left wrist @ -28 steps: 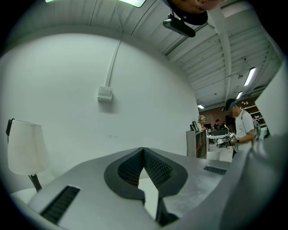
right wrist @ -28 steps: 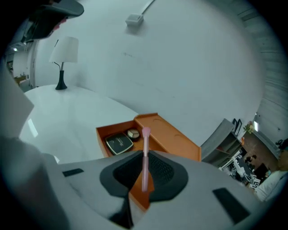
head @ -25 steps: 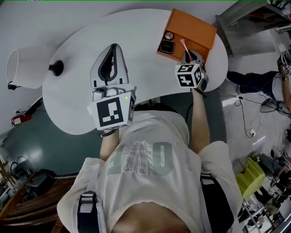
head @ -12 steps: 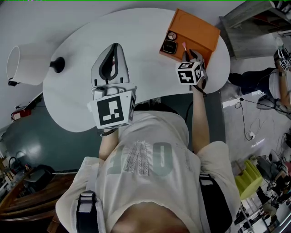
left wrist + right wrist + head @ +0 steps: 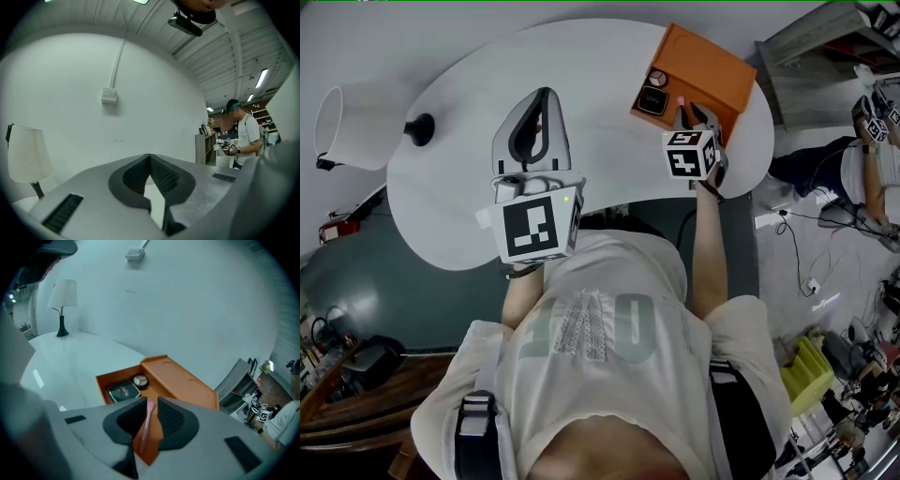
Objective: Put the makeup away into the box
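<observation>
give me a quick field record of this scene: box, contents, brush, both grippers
box: orange, open, at the right end of the white table
in box: dark square compact and round palette, side by side
pink brush: over the box, between the right gripper's pads
right gripper: jaws slightly apart, just opened a little, seemingly not pinching the brush
left gripper: shut, empty
lamp: white, table's left end

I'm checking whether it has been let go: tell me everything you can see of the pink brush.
The pink brush is a slim, plastic-looking stick whose wider tip points away. It sits lengthwise between the right gripper's jaws, which have just been opening and show gaps beside it, above the open orange box's floor. Whether it rests there is unclear.
</observation>
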Demonstrator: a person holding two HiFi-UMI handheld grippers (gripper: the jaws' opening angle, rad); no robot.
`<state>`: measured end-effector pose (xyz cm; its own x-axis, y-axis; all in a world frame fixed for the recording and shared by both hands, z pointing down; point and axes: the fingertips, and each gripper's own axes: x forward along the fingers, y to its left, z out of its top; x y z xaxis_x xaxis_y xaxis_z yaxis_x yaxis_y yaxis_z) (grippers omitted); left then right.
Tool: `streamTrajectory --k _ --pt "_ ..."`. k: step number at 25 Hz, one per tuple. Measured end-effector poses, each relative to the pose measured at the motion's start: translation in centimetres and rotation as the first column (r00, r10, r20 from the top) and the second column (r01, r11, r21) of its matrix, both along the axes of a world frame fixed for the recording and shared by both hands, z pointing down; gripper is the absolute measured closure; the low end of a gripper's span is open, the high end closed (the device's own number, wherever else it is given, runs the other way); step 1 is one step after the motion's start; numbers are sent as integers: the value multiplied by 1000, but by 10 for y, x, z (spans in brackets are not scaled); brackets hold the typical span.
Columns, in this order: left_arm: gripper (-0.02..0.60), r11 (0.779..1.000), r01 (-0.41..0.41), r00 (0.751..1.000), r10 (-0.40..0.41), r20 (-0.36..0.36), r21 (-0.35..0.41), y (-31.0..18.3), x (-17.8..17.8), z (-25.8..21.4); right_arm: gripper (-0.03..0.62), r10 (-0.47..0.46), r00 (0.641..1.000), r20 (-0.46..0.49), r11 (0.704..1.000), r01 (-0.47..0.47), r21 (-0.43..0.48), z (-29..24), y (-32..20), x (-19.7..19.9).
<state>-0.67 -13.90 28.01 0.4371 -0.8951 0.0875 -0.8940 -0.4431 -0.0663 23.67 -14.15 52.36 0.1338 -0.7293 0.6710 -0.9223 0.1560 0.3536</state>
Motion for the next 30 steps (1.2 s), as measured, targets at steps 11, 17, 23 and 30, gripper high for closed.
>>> streamTrajectory --k 11,17,23,30 --pt "575 998 14 999 -12 -33 61 0 -1 -23 589 -130 964 234 843 -17 538 -196 -30 -51" --pt "575 990 113 993 -109 -51 81 -6 -30 -35 589 -375 913 164 687 154 711 -279 -17 -138" --pt "575 970 206 977 -196 -89 129 4 -61 -45 589 -565 788 243 615 207 761 -294 8 -205" --pt "575 948 286 957 -274 -95 140 16 -91 -45 589 -621 751 226 594 261 761 -293 16 -237"
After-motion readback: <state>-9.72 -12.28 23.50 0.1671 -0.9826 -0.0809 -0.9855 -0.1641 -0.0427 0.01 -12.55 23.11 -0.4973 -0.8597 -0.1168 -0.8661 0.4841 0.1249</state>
